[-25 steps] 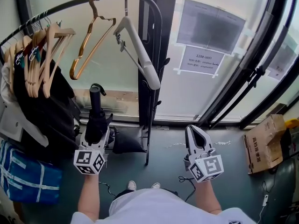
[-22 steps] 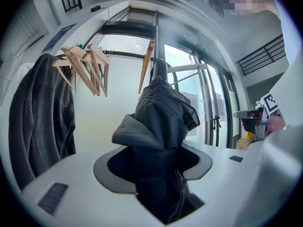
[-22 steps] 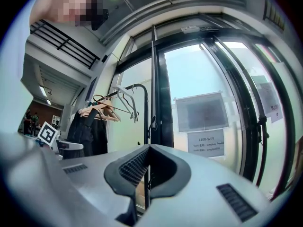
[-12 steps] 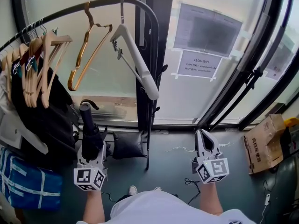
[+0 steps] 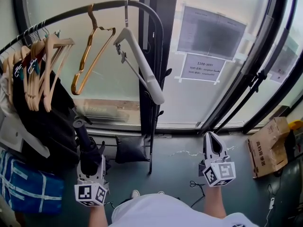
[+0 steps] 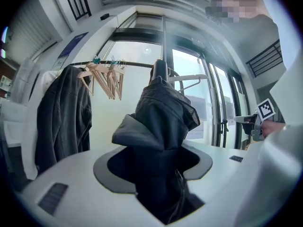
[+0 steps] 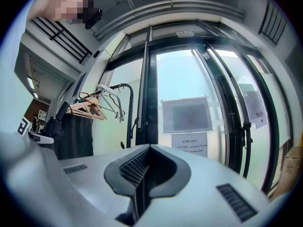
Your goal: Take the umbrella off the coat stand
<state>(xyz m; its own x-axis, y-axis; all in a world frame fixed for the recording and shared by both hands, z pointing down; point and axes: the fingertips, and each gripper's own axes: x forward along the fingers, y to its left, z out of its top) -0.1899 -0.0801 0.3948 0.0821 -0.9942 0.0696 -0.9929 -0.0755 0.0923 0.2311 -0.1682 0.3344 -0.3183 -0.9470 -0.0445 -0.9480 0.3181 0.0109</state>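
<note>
Closest in, the left claw [image 5: 90,161] is clamped on the folded black umbrella [image 5: 84,143]. In the left gripper view the dark fabric fills the gap between its jaws, which press on it from both sides. The umbrella [image 6: 162,122] stands roughly upright out of the left claw [image 6: 156,171], with its handle end [image 5: 77,123] on top, tipped a bit toward the coat.

The right claw [image 5: 211,137] is off on the other side, well apart from it. In its own view the right claw [image 7: 142,171] has its jaws closed together with nothing in them.

The umbrella sits low, well under the stand's [image 5: 152,84] curved rail. It's left of the upright post and just in front of the dark coat [image 5: 45,122]. Can't tell if it's brushing the coat.

A blue bag [image 5: 26,188] sits on the floor [image 5: 175,162] under the coat, and a cardboard box [image 5: 265,145] is at the floor's right edge by the glass.

Up on the rail there's a bunch of wooden hangers [image 5: 45,60], then a gold one [image 5: 90,51], then a white one [image 5: 142,63] nearest the bend. Behind it all there's frosted glass with two paper notices [image 5: 203,66] taped on.
</note>
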